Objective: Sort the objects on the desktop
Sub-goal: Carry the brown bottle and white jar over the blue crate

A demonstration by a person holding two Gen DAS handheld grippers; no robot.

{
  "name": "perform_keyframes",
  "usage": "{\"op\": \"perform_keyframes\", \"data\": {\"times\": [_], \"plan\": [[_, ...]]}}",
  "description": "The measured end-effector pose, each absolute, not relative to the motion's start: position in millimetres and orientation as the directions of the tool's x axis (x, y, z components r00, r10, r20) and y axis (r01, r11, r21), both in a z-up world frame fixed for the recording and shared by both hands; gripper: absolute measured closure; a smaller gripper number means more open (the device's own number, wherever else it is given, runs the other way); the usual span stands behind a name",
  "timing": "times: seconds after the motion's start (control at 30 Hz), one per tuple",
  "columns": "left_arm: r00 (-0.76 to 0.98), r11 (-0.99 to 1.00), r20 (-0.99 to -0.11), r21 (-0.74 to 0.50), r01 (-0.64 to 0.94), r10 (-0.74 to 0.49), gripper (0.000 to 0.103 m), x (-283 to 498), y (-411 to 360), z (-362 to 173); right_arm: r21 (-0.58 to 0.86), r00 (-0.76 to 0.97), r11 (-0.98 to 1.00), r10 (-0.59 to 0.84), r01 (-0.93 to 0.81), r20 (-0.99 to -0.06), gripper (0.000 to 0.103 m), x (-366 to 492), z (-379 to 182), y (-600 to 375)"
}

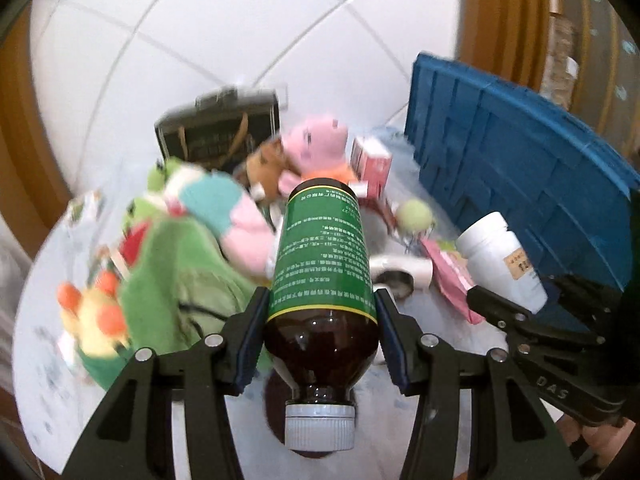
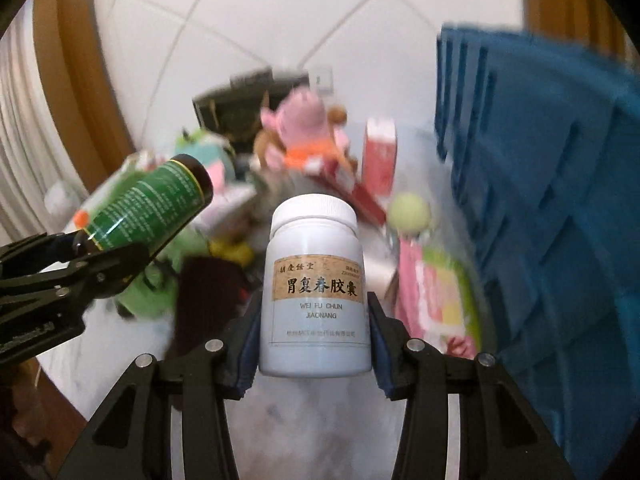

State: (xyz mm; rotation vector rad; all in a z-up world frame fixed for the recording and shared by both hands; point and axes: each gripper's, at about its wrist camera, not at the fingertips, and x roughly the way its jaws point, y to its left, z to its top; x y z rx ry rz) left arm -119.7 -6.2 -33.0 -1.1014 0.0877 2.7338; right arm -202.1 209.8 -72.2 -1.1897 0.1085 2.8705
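Between the left gripper [image 1: 320,320] pads sits a brown bottle [image 1: 322,280] with a green label, clamped at its shoulder, grey cap pointing back toward the camera, base pointing out over the desk [image 1: 48,312]. Right gripper [image 2: 314,332] is closed on a white pill bottle [image 2: 314,284], held upright with its white lid up and a tan label facing the camera; pads press on both sides of the lower body. Both bottles are lifted off the desk. From the right wrist view the left gripper and brown bottle show at the left edge, tilted, well apart from the pill bottle. From the left wrist view the pill bottle shows at the right, just in front of a blue crate [image 1: 520,152] that stands on the right side of the desk. Beyond the bottles lies a blurry pile: green plush toy [image 1: 180,264], pink pig plush [image 1: 316,140], brown plush [image 1: 264,168], red-and-white box [image 1: 372,164], yellow-green ball [image 1: 414,214], pink packet [image 1: 448,276], dark box [image 1: 220,136] at the back. White tiled wall [image 1: 240,40] behind, wooden frame at the sides. Motion blur hides finer detail of the pile.
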Motion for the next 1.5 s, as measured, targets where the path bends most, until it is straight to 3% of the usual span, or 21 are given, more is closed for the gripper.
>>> {"op": "perform_keyframes", "data": {"times": [0.23,0.5,0.67,0.93,1.2,1.5], "plan": [[-0.765,-0.958,-0.616,0.058,-0.281,0.187,0.052,-99.9,-15.3,-4.6,0.017,-0.796,-0.993,0.087,-0.121,-0.599,0.057,-176.8,-36.6,173.6],[-0.77,-0.924,-0.553,-0.001,-0.383,0.319,0.052,-91.6,21.9,50.9,-0.01,-0.828,-0.977,0.184,-0.211,-0.53,0.057,-137.0,45.3,184.8],[-0.757,-0.897,-0.519,-0.046,-0.439,0.397,0.052,-97.7,92.6,90.5,-0.051,-0.837,-0.965,0.249,-0.258,-0.487,0.057,-107.2,103.6,228.8],[-0.742,-0.85,-0.468,-0.037,-0.526,0.48,0.052,-107.9,244.2,133.6,-0.142,-0.798,-0.916,0.397,-0.375,-0.454,0.057,-58.1,149.9,352.1],[-0.688,-0.842,-0.569,-0.013,-0.539,0.45,0.052,-151.0,358.6,148.5,-0.135,-0.725,-0.92,0.374,-0.367,-0.579,0.057,-78.4,145.0,486.0],[-0.574,-0.918,-0.784,0.013,-0.396,0.237,0.052,-264.6,431.9,114.3,0.001,-0.594,-0.928,0.238,-0.373,-0.769,0.057,-174.1,119.1,600.4]]}}
